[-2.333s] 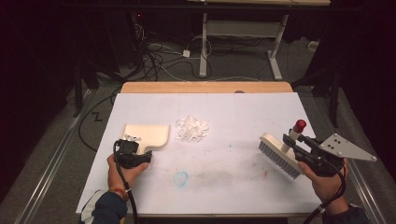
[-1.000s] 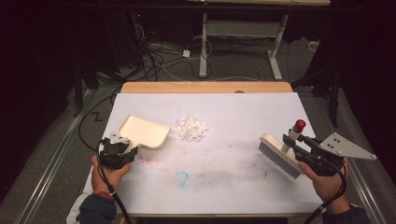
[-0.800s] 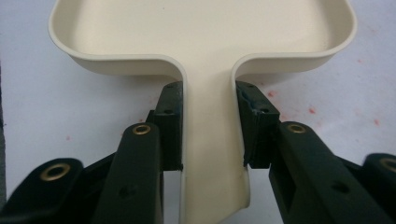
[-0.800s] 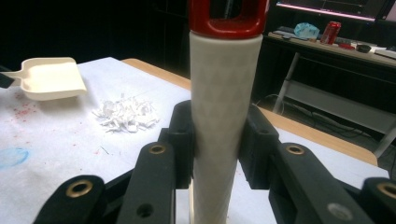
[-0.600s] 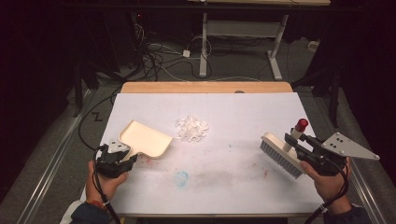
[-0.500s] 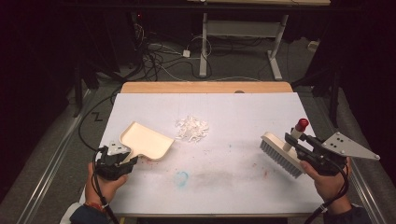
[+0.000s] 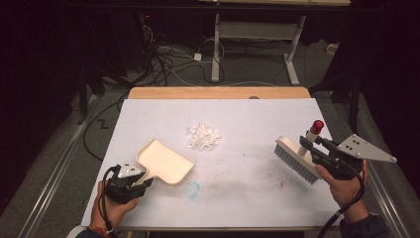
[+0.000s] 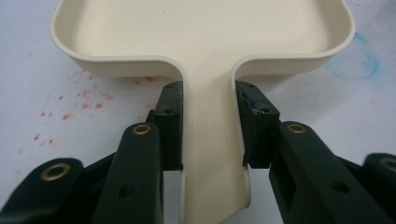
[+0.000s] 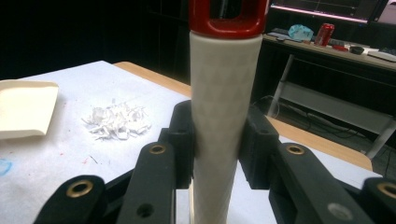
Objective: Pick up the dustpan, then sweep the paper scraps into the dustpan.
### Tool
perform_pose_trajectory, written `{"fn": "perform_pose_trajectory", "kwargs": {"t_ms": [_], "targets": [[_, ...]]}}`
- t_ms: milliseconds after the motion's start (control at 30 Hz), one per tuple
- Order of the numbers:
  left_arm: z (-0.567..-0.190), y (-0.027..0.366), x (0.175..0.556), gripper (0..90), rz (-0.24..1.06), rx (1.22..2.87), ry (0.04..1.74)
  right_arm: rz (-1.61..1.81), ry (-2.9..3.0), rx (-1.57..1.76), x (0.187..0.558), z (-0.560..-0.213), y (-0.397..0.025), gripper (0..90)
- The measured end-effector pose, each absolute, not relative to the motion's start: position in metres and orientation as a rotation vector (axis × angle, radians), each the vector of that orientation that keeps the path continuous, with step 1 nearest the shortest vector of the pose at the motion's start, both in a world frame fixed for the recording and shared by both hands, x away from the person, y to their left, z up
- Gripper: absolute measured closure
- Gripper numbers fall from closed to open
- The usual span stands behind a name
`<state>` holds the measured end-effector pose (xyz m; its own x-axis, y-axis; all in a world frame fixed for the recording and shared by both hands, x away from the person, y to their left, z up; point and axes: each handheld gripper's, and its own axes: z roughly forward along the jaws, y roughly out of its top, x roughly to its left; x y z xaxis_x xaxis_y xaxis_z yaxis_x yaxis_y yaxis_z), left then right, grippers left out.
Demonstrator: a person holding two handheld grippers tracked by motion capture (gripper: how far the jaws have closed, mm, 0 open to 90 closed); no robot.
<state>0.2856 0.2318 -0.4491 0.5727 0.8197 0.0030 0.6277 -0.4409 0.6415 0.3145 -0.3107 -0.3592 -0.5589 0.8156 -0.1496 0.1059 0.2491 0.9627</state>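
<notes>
At the near left of the white table (image 7: 257,193), the left gripper (image 7: 130,181) has its jaws pressed against both sides of the handle of the cream dustpan (image 7: 166,162), whose tray lies flat on the sheet and points away toward the far right. At the right edge, the right gripper (image 7: 317,151) is clamped around the pale, red-capped handle of the brush (image 7: 297,159), whose bristles seem to rest on or just above the table, though the high view is too coarse to be sure. The small heap of white paper scraps (image 7: 203,137) lies between them, nearer the far side, just beyond the dustpan's far right corner and well apart from the brush.
</notes>
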Motion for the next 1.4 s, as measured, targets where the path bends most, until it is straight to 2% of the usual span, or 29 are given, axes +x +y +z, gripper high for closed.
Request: {"fn": "perform_pose_trajectory", "kwargs": {"t_ms": [333, 1033, 1400], "targets": [[-0.453, 0.223, 0.28, 63.8, 0.417, 2.275, 1.116, 1.364, 1.876, 0.821, 0.321, -0.36, -0.304, 70.1], [-0.456, 0.229, 0.277, 63.8, 0.386, 2.28, 1.146, 1.433, 1.931, 0.79, 0.341, -0.36, -0.282, 70.2], [-0.457, 0.229, 0.278, 63.7, 0.379, 2.285, 1.149, 1.432, 1.948, 0.783, 0.365, -0.362, -0.264, 70.2]]}}
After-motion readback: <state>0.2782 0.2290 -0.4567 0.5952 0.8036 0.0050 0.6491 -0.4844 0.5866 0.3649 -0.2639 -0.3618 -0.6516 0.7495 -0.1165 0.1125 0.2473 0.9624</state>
